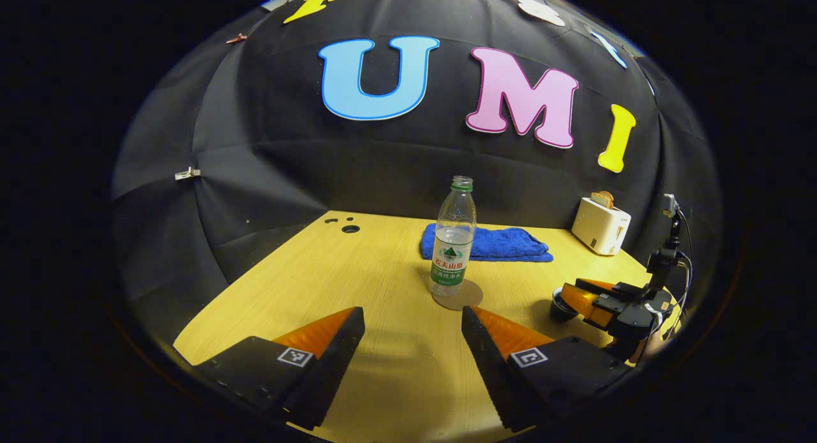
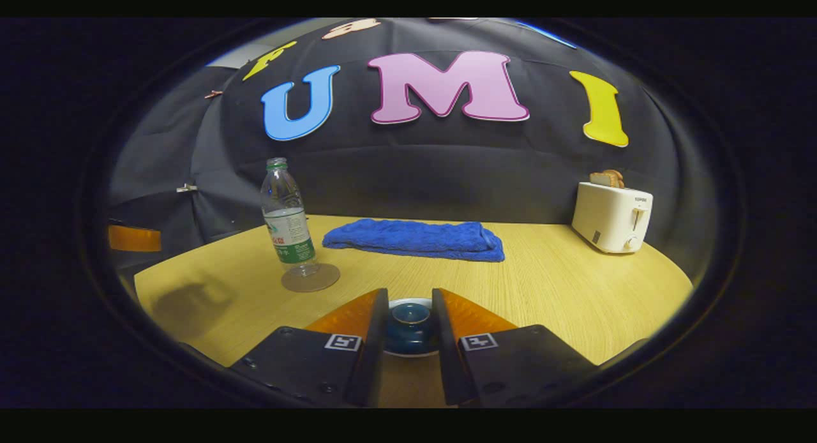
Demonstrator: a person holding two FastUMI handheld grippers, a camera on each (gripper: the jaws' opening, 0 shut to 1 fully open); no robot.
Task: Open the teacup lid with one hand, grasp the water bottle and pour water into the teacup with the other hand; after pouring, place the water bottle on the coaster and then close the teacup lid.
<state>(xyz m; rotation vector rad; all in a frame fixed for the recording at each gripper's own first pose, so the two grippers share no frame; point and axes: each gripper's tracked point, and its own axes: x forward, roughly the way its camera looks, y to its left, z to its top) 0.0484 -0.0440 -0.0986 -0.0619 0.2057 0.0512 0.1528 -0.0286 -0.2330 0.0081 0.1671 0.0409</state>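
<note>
An uncapped clear water bottle (image 1: pixel 454 239) (image 2: pixel 287 219), partly filled, stands upright on a round coaster (image 1: pixel 471 297) (image 2: pixel 327 278) mid-table. My left gripper (image 1: pixel 413 312) is open just short of the bottle, with nothing between its fingers. The dark blue teacup (image 1: pixel 559 310) sits to the bottle's right. My right gripper (image 2: pixel 410 294) (image 1: pixel 574 294) is low over the cup, its fingers pressed against the knob of the blue teacup lid (image 2: pixel 410 316). The lid seems to rest on the white-rimmed cup. The cup's body is hidden behind the fingers.
A folded blue towel (image 1: pixel 504 244) (image 2: pixel 415 237) lies behind the bottle. A white toaster (image 1: pixel 600 226) (image 2: pixel 611 216) with toast in it stands at the back right. The wooden table (image 1: pixel 306 277) (image 2: pixel 562 283) has small holes (image 1: pixel 350 228) at its far left corner.
</note>
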